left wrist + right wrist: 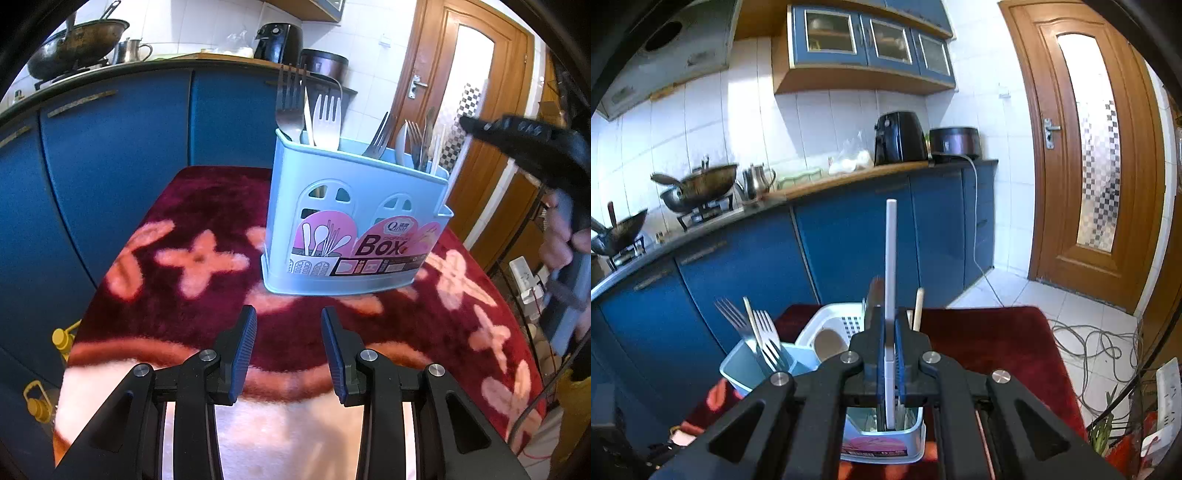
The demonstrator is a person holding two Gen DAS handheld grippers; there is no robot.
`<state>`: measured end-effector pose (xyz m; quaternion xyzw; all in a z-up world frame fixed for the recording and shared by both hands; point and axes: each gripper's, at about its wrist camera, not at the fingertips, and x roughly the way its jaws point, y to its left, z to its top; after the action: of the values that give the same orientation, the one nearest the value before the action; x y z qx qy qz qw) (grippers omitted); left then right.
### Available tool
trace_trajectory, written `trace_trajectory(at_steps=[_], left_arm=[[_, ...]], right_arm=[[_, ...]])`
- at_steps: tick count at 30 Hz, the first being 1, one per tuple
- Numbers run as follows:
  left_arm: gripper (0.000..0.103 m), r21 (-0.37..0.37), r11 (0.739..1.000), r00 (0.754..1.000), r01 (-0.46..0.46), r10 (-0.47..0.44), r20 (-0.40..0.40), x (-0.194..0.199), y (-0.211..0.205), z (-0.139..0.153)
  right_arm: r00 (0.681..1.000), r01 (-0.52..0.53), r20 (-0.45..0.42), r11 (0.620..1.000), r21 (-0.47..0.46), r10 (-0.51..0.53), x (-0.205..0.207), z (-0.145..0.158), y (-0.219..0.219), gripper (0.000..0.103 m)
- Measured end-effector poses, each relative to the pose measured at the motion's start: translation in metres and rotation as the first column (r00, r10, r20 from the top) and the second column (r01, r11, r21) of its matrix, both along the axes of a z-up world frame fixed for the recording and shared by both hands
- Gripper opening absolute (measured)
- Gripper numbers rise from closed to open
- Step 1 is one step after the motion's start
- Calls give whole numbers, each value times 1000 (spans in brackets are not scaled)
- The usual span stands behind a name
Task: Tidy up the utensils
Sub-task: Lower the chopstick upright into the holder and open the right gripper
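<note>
The right gripper (889, 363) has its jaws clamped on a thin white stick (891, 258), likely a chopstick or a slim handle; which one cannot be told. The stick's long axis runs along the jaws and points to 12 o'clock in the right view, its free end well above the caddy (746, 369). The caddy sits directly beneath and ahead of these jaws, from about 9 o'clock to 6 o'clock, so the right hand is the nearer one. Judgement: the coming move depends on tipping the stick end-down over an open compartment.

The left gripper (289, 347) hovers above the red cloth (177, 206) with jaws apart and nothing between them. The caddy lies at 12 to 1 o'clock from it, near but not touching.

View differences: the left view shows the caddy's labelled front and the forks (325, 118) standing upright in the left and right compartments, with the right gripper entering dark at 2 o'clock; the stick is not made out there. The right view alone shows the grip, the compartment interiors from above, and a white basket (827, 321) just behind the caddy.
</note>
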<state>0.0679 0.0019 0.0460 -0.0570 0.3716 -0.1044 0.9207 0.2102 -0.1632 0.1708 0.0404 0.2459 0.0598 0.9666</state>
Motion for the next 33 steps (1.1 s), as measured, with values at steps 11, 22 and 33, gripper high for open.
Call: trace_trajectory(at_steps=[11, 22, 33], left_arm=[[37, -6, 1000, 1000, 3, -3, 17, -5, 0, 6], [37, -7, 1000, 999, 0, 1, 52, -17, -2, 16], [37, 47, 999, 995, 3, -7, 97, -30, -17, 13]], right_arm=[[998, -40, -52, 997, 63, 43, -20, -5, -4, 27], [997, -19, -69, 1000, 18, 20, -90, -19, 10, 35], [996, 42, -75, 999, 24, -40, -139, -68, 22, 55]])
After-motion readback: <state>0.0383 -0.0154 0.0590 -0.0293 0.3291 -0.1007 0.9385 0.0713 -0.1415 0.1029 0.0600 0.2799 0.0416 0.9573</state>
